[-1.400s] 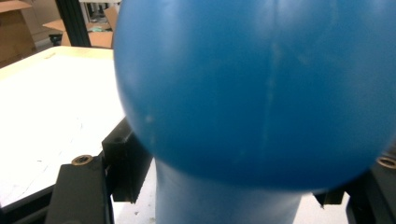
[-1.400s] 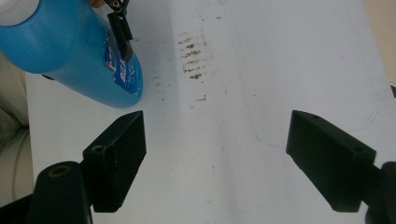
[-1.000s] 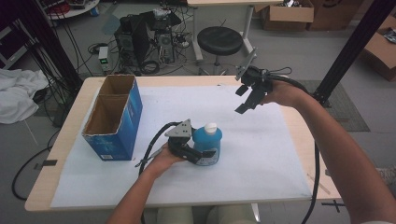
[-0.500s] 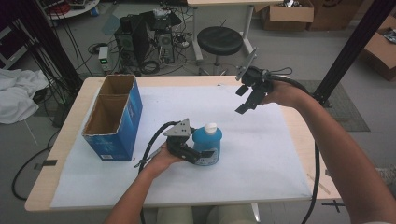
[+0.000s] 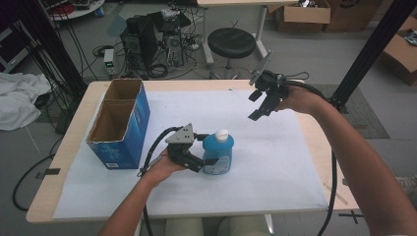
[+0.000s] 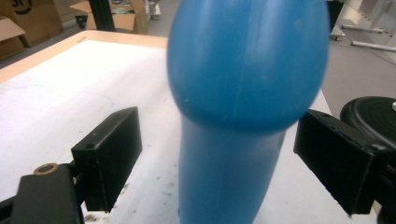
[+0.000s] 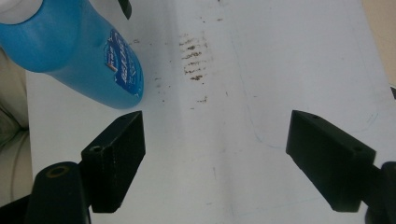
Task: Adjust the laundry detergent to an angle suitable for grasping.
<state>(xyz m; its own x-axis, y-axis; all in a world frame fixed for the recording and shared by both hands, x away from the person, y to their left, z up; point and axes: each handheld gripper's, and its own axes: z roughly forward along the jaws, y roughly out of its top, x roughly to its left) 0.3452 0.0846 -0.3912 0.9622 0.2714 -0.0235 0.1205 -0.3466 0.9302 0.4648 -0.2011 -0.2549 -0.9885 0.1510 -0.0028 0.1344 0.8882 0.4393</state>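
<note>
While the blue bottle (image 5: 218, 153) stands upright near the middle of the worktop (image 5: 305, 167), toward the near edge, the left tongs (image 5: 210, 149) reach in from its left side. Jaws sit spread on either side of the bottle body; in the left gripper view a gap shows between each jaw and the blue plastic, so released, not clamped. White cap on top. Right tongs (image 5: 259, 104) held raised above the worktop toward the far right corner, jaws wide apart, nothing between them. White sheet covers the worktop, with dark smudges in the right gripper view. Blue cardboard box (image 5: 120, 123), open-topped, two compartments, stands near the left edge.
</note>
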